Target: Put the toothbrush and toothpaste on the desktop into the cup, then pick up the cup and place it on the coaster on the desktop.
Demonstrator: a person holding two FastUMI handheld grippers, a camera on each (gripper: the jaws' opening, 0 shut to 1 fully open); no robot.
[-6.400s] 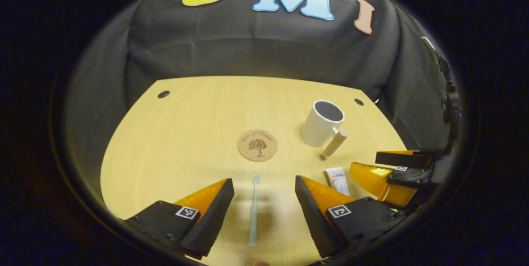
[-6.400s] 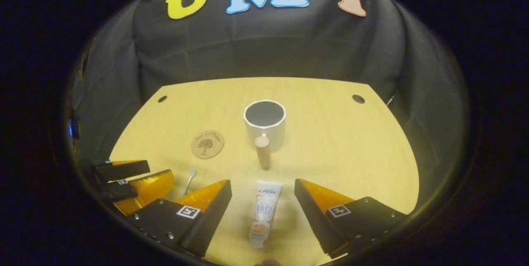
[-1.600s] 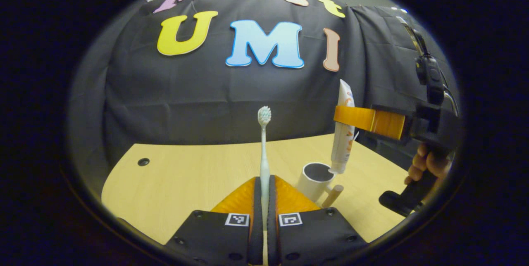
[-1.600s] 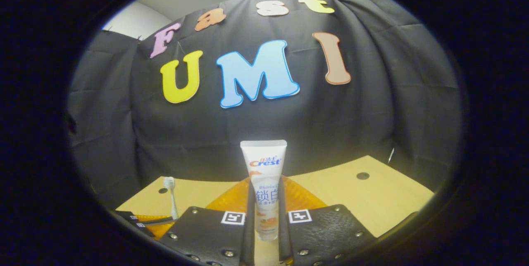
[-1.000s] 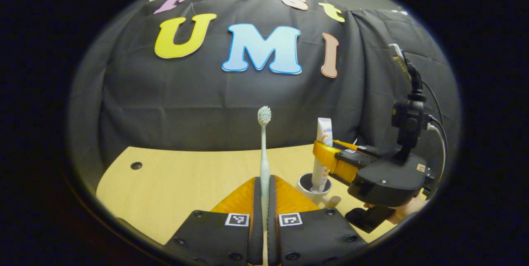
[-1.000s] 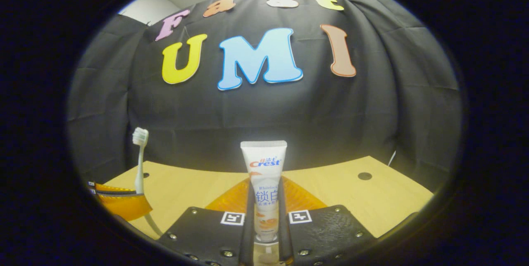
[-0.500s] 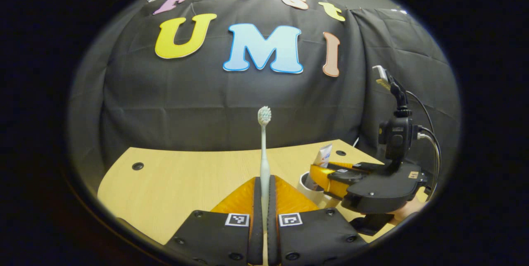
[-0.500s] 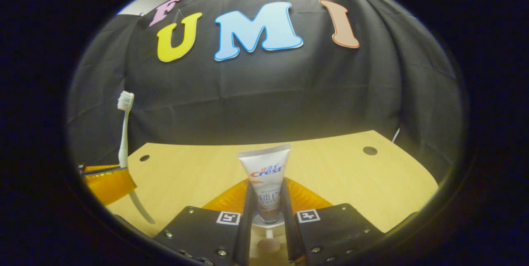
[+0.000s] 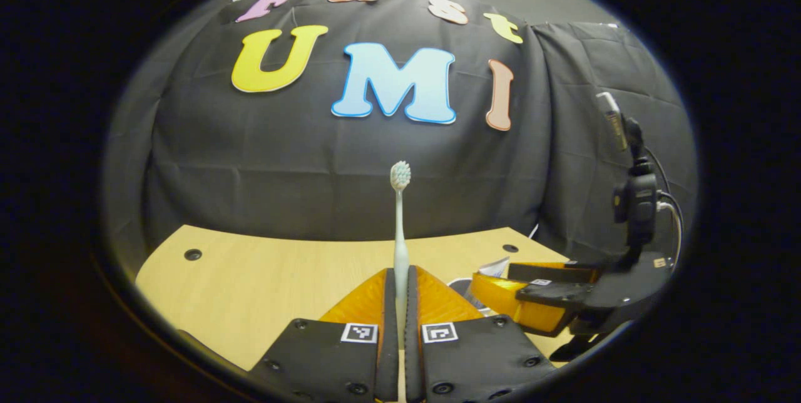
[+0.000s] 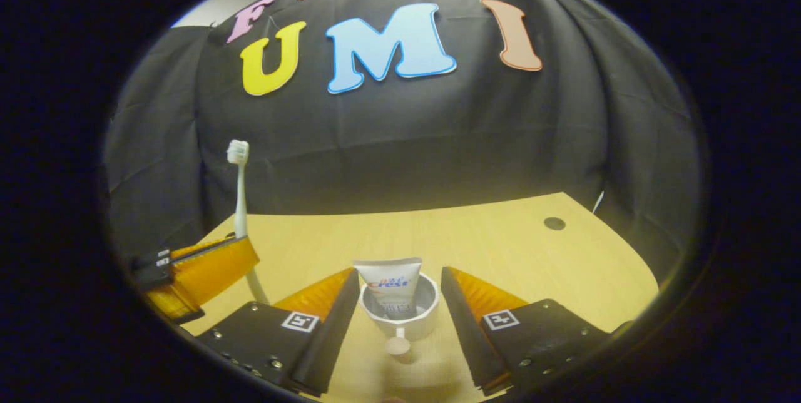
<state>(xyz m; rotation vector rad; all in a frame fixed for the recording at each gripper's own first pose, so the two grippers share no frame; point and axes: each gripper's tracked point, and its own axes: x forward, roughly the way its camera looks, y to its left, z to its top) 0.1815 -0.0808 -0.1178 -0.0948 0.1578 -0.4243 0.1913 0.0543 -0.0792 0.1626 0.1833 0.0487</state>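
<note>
My left gripper is shut on the pale blue toothbrush, which stands upright with its bristles on top. To its right my right gripper stands open around the white cup, which is mostly hidden there. In the right gripper view the cup sits between the open fingers of my right gripper, its wooden handle towards the camera. The toothpaste stands inside the cup, free of both fingers. The left gripper holds the toothbrush up to the left of the cup.
The wooden table has a dark hole at the far right and another hole at the far left. The black cloth wall hangs right behind the table. A black camera mount rises from the right gripper.
My right gripper came down with the toothpaste, set it into the cup and opened. The left gripper kept the toothbrush upright and shifted little.
</note>
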